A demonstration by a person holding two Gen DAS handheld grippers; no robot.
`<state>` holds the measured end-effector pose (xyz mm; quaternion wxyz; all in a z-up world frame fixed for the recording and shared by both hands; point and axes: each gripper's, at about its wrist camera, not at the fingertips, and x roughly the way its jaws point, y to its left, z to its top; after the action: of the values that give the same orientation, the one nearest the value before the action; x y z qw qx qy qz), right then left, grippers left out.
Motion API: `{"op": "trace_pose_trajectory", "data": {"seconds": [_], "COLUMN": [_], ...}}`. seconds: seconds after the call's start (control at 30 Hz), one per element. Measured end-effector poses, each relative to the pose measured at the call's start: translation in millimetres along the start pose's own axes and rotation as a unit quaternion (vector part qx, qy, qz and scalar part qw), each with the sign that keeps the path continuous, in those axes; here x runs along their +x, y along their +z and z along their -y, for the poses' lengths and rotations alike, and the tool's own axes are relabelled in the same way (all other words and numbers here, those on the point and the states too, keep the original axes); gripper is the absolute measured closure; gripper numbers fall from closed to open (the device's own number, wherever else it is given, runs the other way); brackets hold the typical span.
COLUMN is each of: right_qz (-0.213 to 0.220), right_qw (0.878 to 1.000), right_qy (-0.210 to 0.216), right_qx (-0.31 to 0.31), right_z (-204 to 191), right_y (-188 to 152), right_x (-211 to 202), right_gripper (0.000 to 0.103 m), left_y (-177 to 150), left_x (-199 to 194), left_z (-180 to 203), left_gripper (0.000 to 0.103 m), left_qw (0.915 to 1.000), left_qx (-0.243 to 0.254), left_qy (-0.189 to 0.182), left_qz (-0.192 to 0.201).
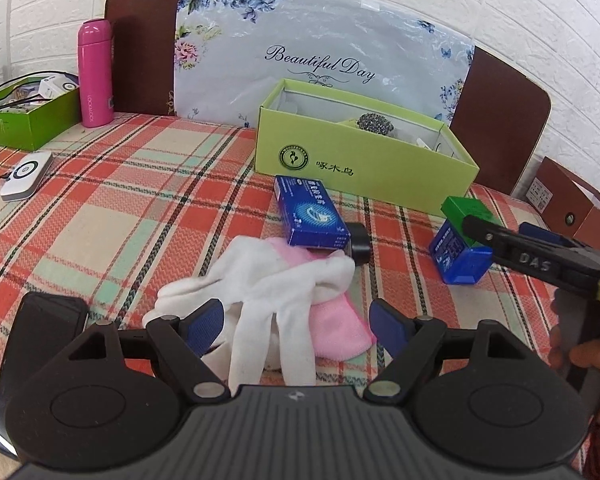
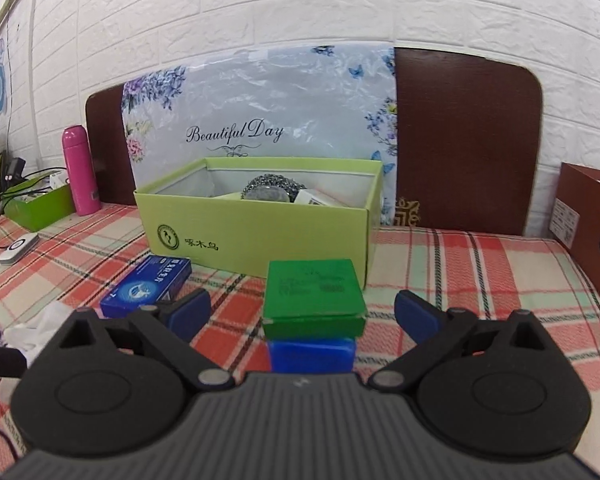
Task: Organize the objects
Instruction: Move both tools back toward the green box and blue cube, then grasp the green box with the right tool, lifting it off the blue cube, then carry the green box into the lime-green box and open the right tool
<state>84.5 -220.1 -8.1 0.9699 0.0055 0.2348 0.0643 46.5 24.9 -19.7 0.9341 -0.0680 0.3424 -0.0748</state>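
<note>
A white glove (image 1: 260, 300) lies on a pink cloth (image 1: 340, 320) on the plaid bedcover. My left gripper (image 1: 296, 328) stands open just above the glove, whose fingers lie between the blue pads. Beyond it lie a flat blue box (image 1: 310, 212) and a small black cylinder (image 1: 360, 244). My right gripper (image 2: 302, 314) is open around a small blue box with a green top (image 2: 314, 292), with a gap on each side. One of its fingers (image 1: 496, 240) crosses that box (image 1: 458, 252) in the left wrist view. An open light-green box (image 2: 256, 232) behind holds a steel scourer (image 2: 266, 190).
A pink bottle (image 1: 95, 72), a darker green box with cables (image 1: 28, 120) and a white device (image 1: 26, 176) sit at the left. A brown box (image 2: 588, 232) stands at the right. A headboard with a flowered plastic cover (image 1: 320, 52) closes the back.
</note>
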Motion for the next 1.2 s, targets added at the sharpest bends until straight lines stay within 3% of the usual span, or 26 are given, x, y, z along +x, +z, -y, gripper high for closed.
{"op": "trace_pose_trajectory", "data": {"seconds": [0.13,0.17,0.2,0.5,0.57,0.73,0.83,0.9,0.97,1.2], "right_qz": [-0.01,-0.01,-0.01,-0.011,-0.021,-0.048,-0.062,-0.072,-0.08,-0.1], "right_qw": [1.0,1.0,1.0,1.0,1.0,0.998,0.997,0.997,0.996,0.994], "right_qy": [-0.008,-0.012,-0.014,0.002,0.005,0.007,0.008,0.008,0.01,0.021], "right_qx": [-0.009,-0.012,-0.013,-0.001,0.011,0.031,0.04,0.041,0.038,0.03], "right_z": [-3,-4,-4,-3,-1,6,8,7,5,2], "right_y": [-3,-4,-5,-29,-39,-57,-65,-68,-70,-80], "right_x": [5,3,0,-40,-47,-59,-61,-60,-61,-81], "right_gripper": [0.029,0.04,0.043,0.043,0.043,0.043,0.043,0.043,0.043,0.043], "left_y": [11,13,16,24,20,17,21,21,20,0], "left_x": [9,13,17,52,67,106,122,129,126,85], "left_z": [5,7,8,41,49,51,46,42,42,40], "left_gripper": [0.02,0.02,0.02,0.022,0.03,0.035,0.043,0.069,0.08,0.083], "left_qw": [0.9999,0.9999,0.9999,0.9988,0.9985,0.9994,0.9994,0.9986,0.9989,0.9953], "left_qx": [-0.002,-0.003,-0.004,0.023,0.037,0.025,-0.002,-0.019,-0.009,0.007], "left_qy": [-0.002,-0.002,-0.002,-0.041,-0.039,-0.011,-0.006,-0.011,-0.011,-0.07], "left_qz": [0.011,0.011,0.011,0.016,0.008,-0.02,-0.035,-0.049,-0.045,-0.067]}}
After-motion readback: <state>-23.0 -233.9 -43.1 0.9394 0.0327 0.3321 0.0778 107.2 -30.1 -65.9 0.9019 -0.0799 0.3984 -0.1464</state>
